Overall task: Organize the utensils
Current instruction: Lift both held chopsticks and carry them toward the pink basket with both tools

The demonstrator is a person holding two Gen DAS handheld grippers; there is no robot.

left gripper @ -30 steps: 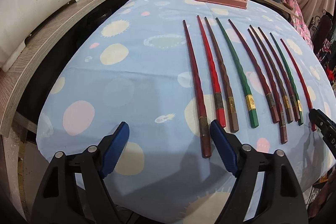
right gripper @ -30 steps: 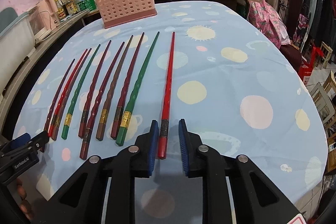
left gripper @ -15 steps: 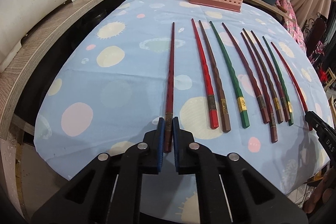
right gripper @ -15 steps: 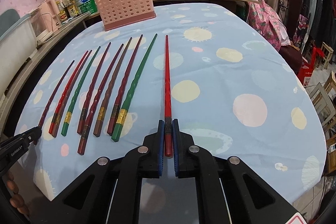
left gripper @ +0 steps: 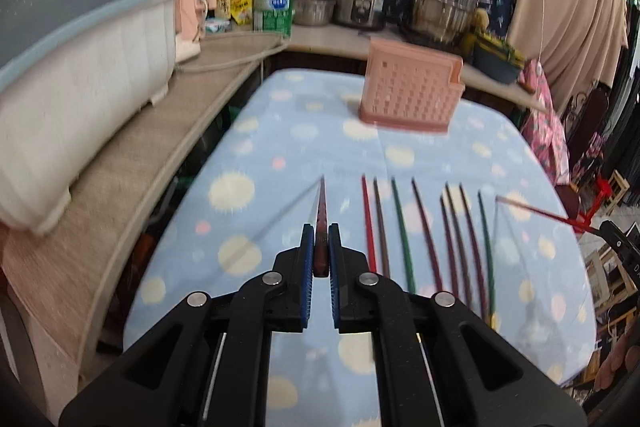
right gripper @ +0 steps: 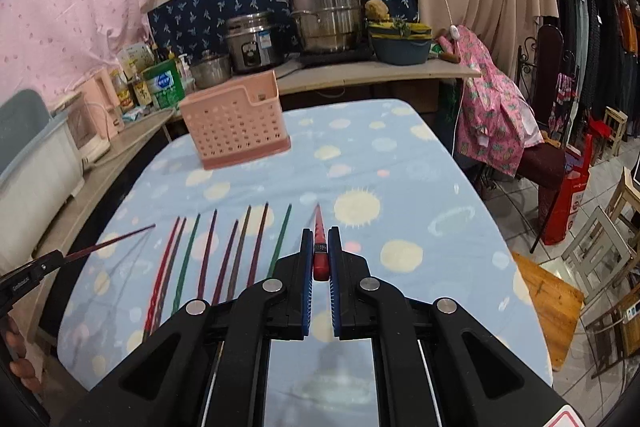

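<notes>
- Dark red chopstick now clamped in left gripper, lifted off the bench; a second ago it lay flat.
- Bright red chopstick likewise up, clenched in right gripper.
- Eight chopsticks left lying between the grippers.
- Pink holder ahead: likely drop target.

You see even, soft indoor light with no hard glare. The left wrist view is blurred by motion, worst at the basket near the table's far edge. The right wrist view is sharper. Both bend strongly outward and have black corners.
</notes>
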